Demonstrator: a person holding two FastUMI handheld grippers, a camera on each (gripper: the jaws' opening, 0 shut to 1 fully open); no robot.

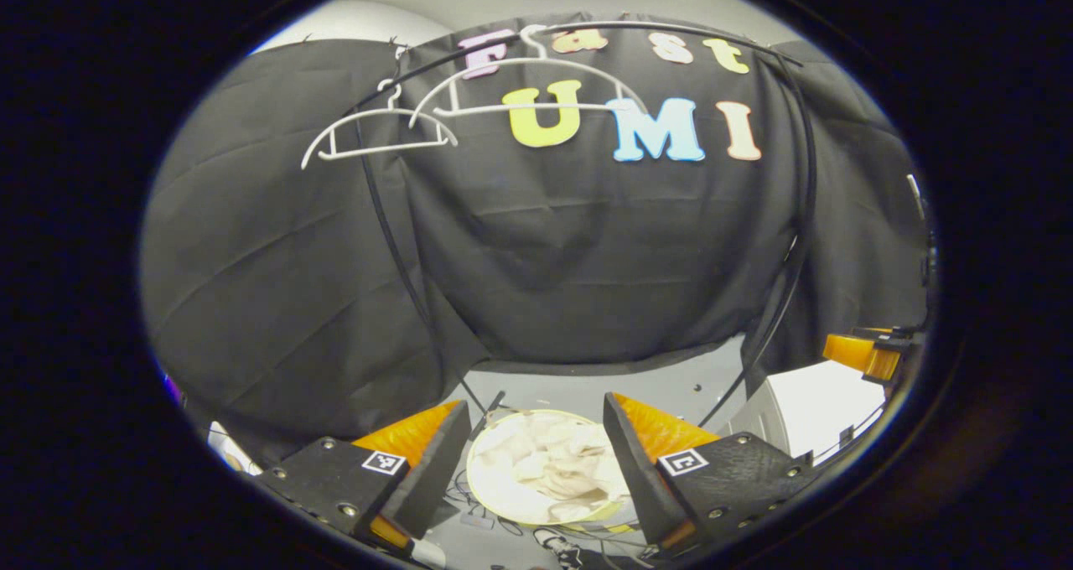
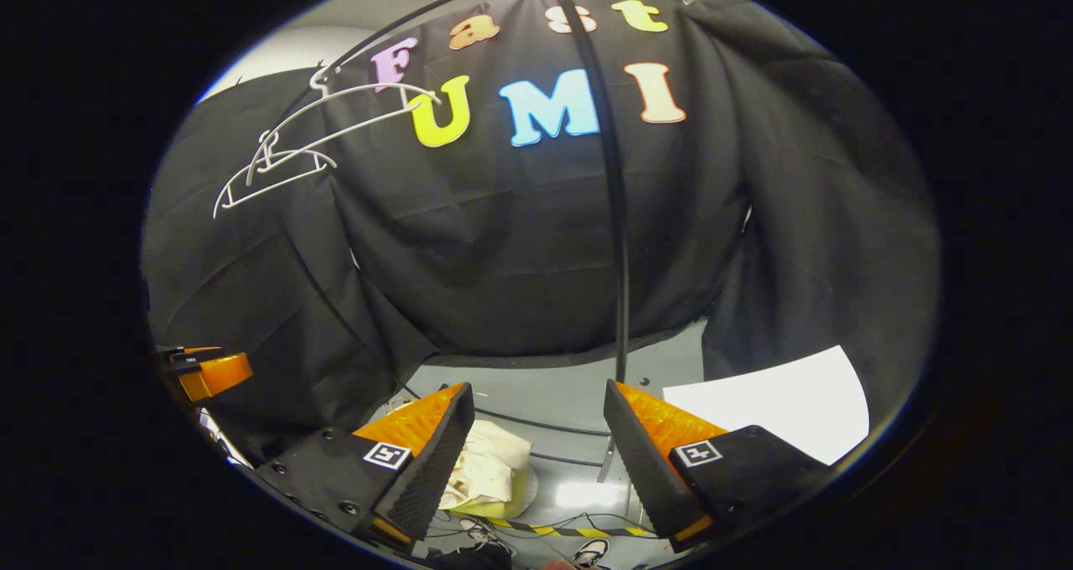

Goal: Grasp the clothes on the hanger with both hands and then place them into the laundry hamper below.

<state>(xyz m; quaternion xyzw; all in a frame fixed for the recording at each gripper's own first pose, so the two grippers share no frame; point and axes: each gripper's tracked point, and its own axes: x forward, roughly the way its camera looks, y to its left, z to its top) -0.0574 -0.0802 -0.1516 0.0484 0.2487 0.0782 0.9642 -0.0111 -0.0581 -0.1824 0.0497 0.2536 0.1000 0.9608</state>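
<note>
The clothes (image 1: 549, 469) lie crumpled in the round hamper (image 1: 486, 503) at lower centre, no clear long axis. Both the left hand-held gripper (image 1: 536, 461) and the right hand-held gripper (image 2: 536, 457) gape released; bare hangers (image 1: 377, 130) hang upper left.

No legible text, only small square coded markers (image 1: 385, 462) on both tongs' fingers.

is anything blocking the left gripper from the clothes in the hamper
Nothing visible does. In the left gripper view the left gripper is open, and the pale clothes lie in the round laundry hamper straight below, framed between its fingers. The white hangers on the rail above hang bare.
</note>
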